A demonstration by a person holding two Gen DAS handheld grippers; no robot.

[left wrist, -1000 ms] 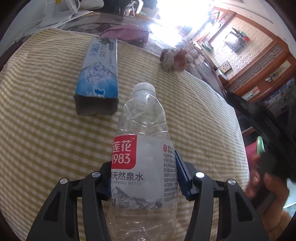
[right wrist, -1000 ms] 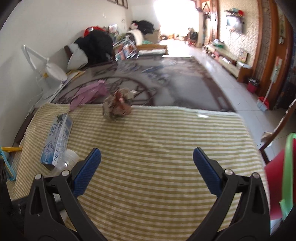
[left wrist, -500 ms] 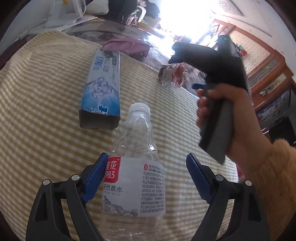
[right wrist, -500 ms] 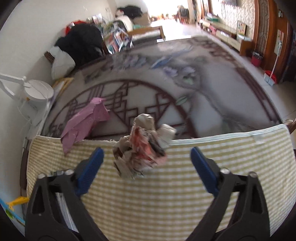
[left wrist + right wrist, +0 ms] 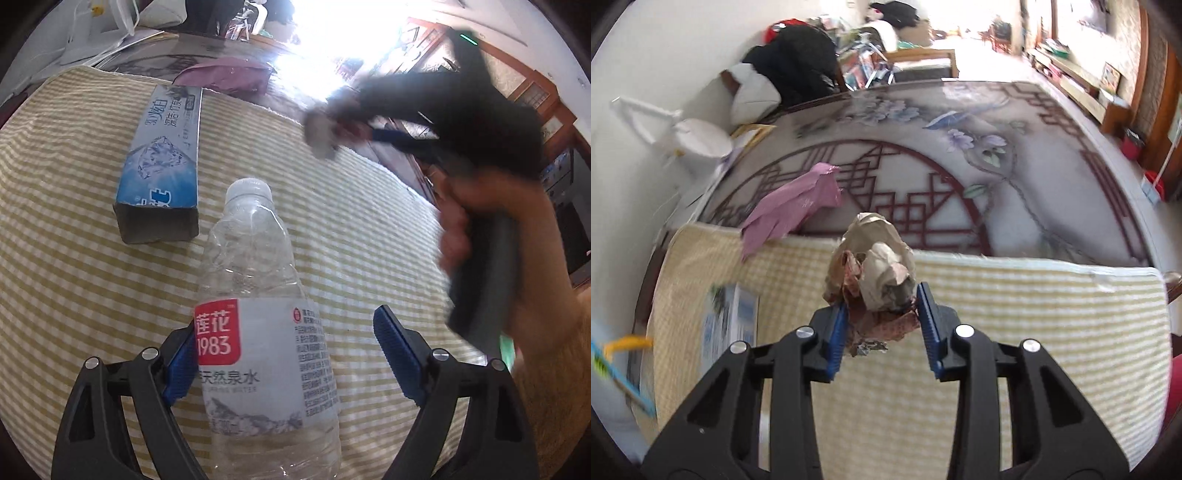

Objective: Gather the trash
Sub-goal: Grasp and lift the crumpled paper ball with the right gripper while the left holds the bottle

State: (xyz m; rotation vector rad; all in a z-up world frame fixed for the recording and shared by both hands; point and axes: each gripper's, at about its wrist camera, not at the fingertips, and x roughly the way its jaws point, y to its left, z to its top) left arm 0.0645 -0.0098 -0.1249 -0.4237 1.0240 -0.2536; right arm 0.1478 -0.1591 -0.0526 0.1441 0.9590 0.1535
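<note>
Left wrist view. Changed since half a second earlier: right gripper (image 5: 354, 127), then standing open short of the wad, had reached the crumpled brown-and-red paper wad (image 5: 321, 134) far ahead and to the right of the left tool, blurred with motion. Left gripper (image 5: 284, 354): jaws parted, as half a second before; a second ago they were clamped on the bottle. Clear plastic water bottle with red-and-white label (image 5: 258, 332): between the open pads, near pad touching the label, far pad apart; appeared empty, white cap on. Blue-and-white cardboard carton (image 5: 162, 162): ahead and left of the bottle, near end open, nothing seen inside. Pink crumpled plastic bag (image 5: 225, 75): beyond the carton, at the edge of the yellow-striped cloth (image 5: 74, 277).

Right wrist view. Right gripper (image 5: 882, 325): blue pads, half a second earlier wide apart, were closed on the paper wad (image 5: 875, 273), which stood out forward between them. Judgement: first piece secured; bottle, carton and bag outstanding. No bin clearly identifiable.
</note>
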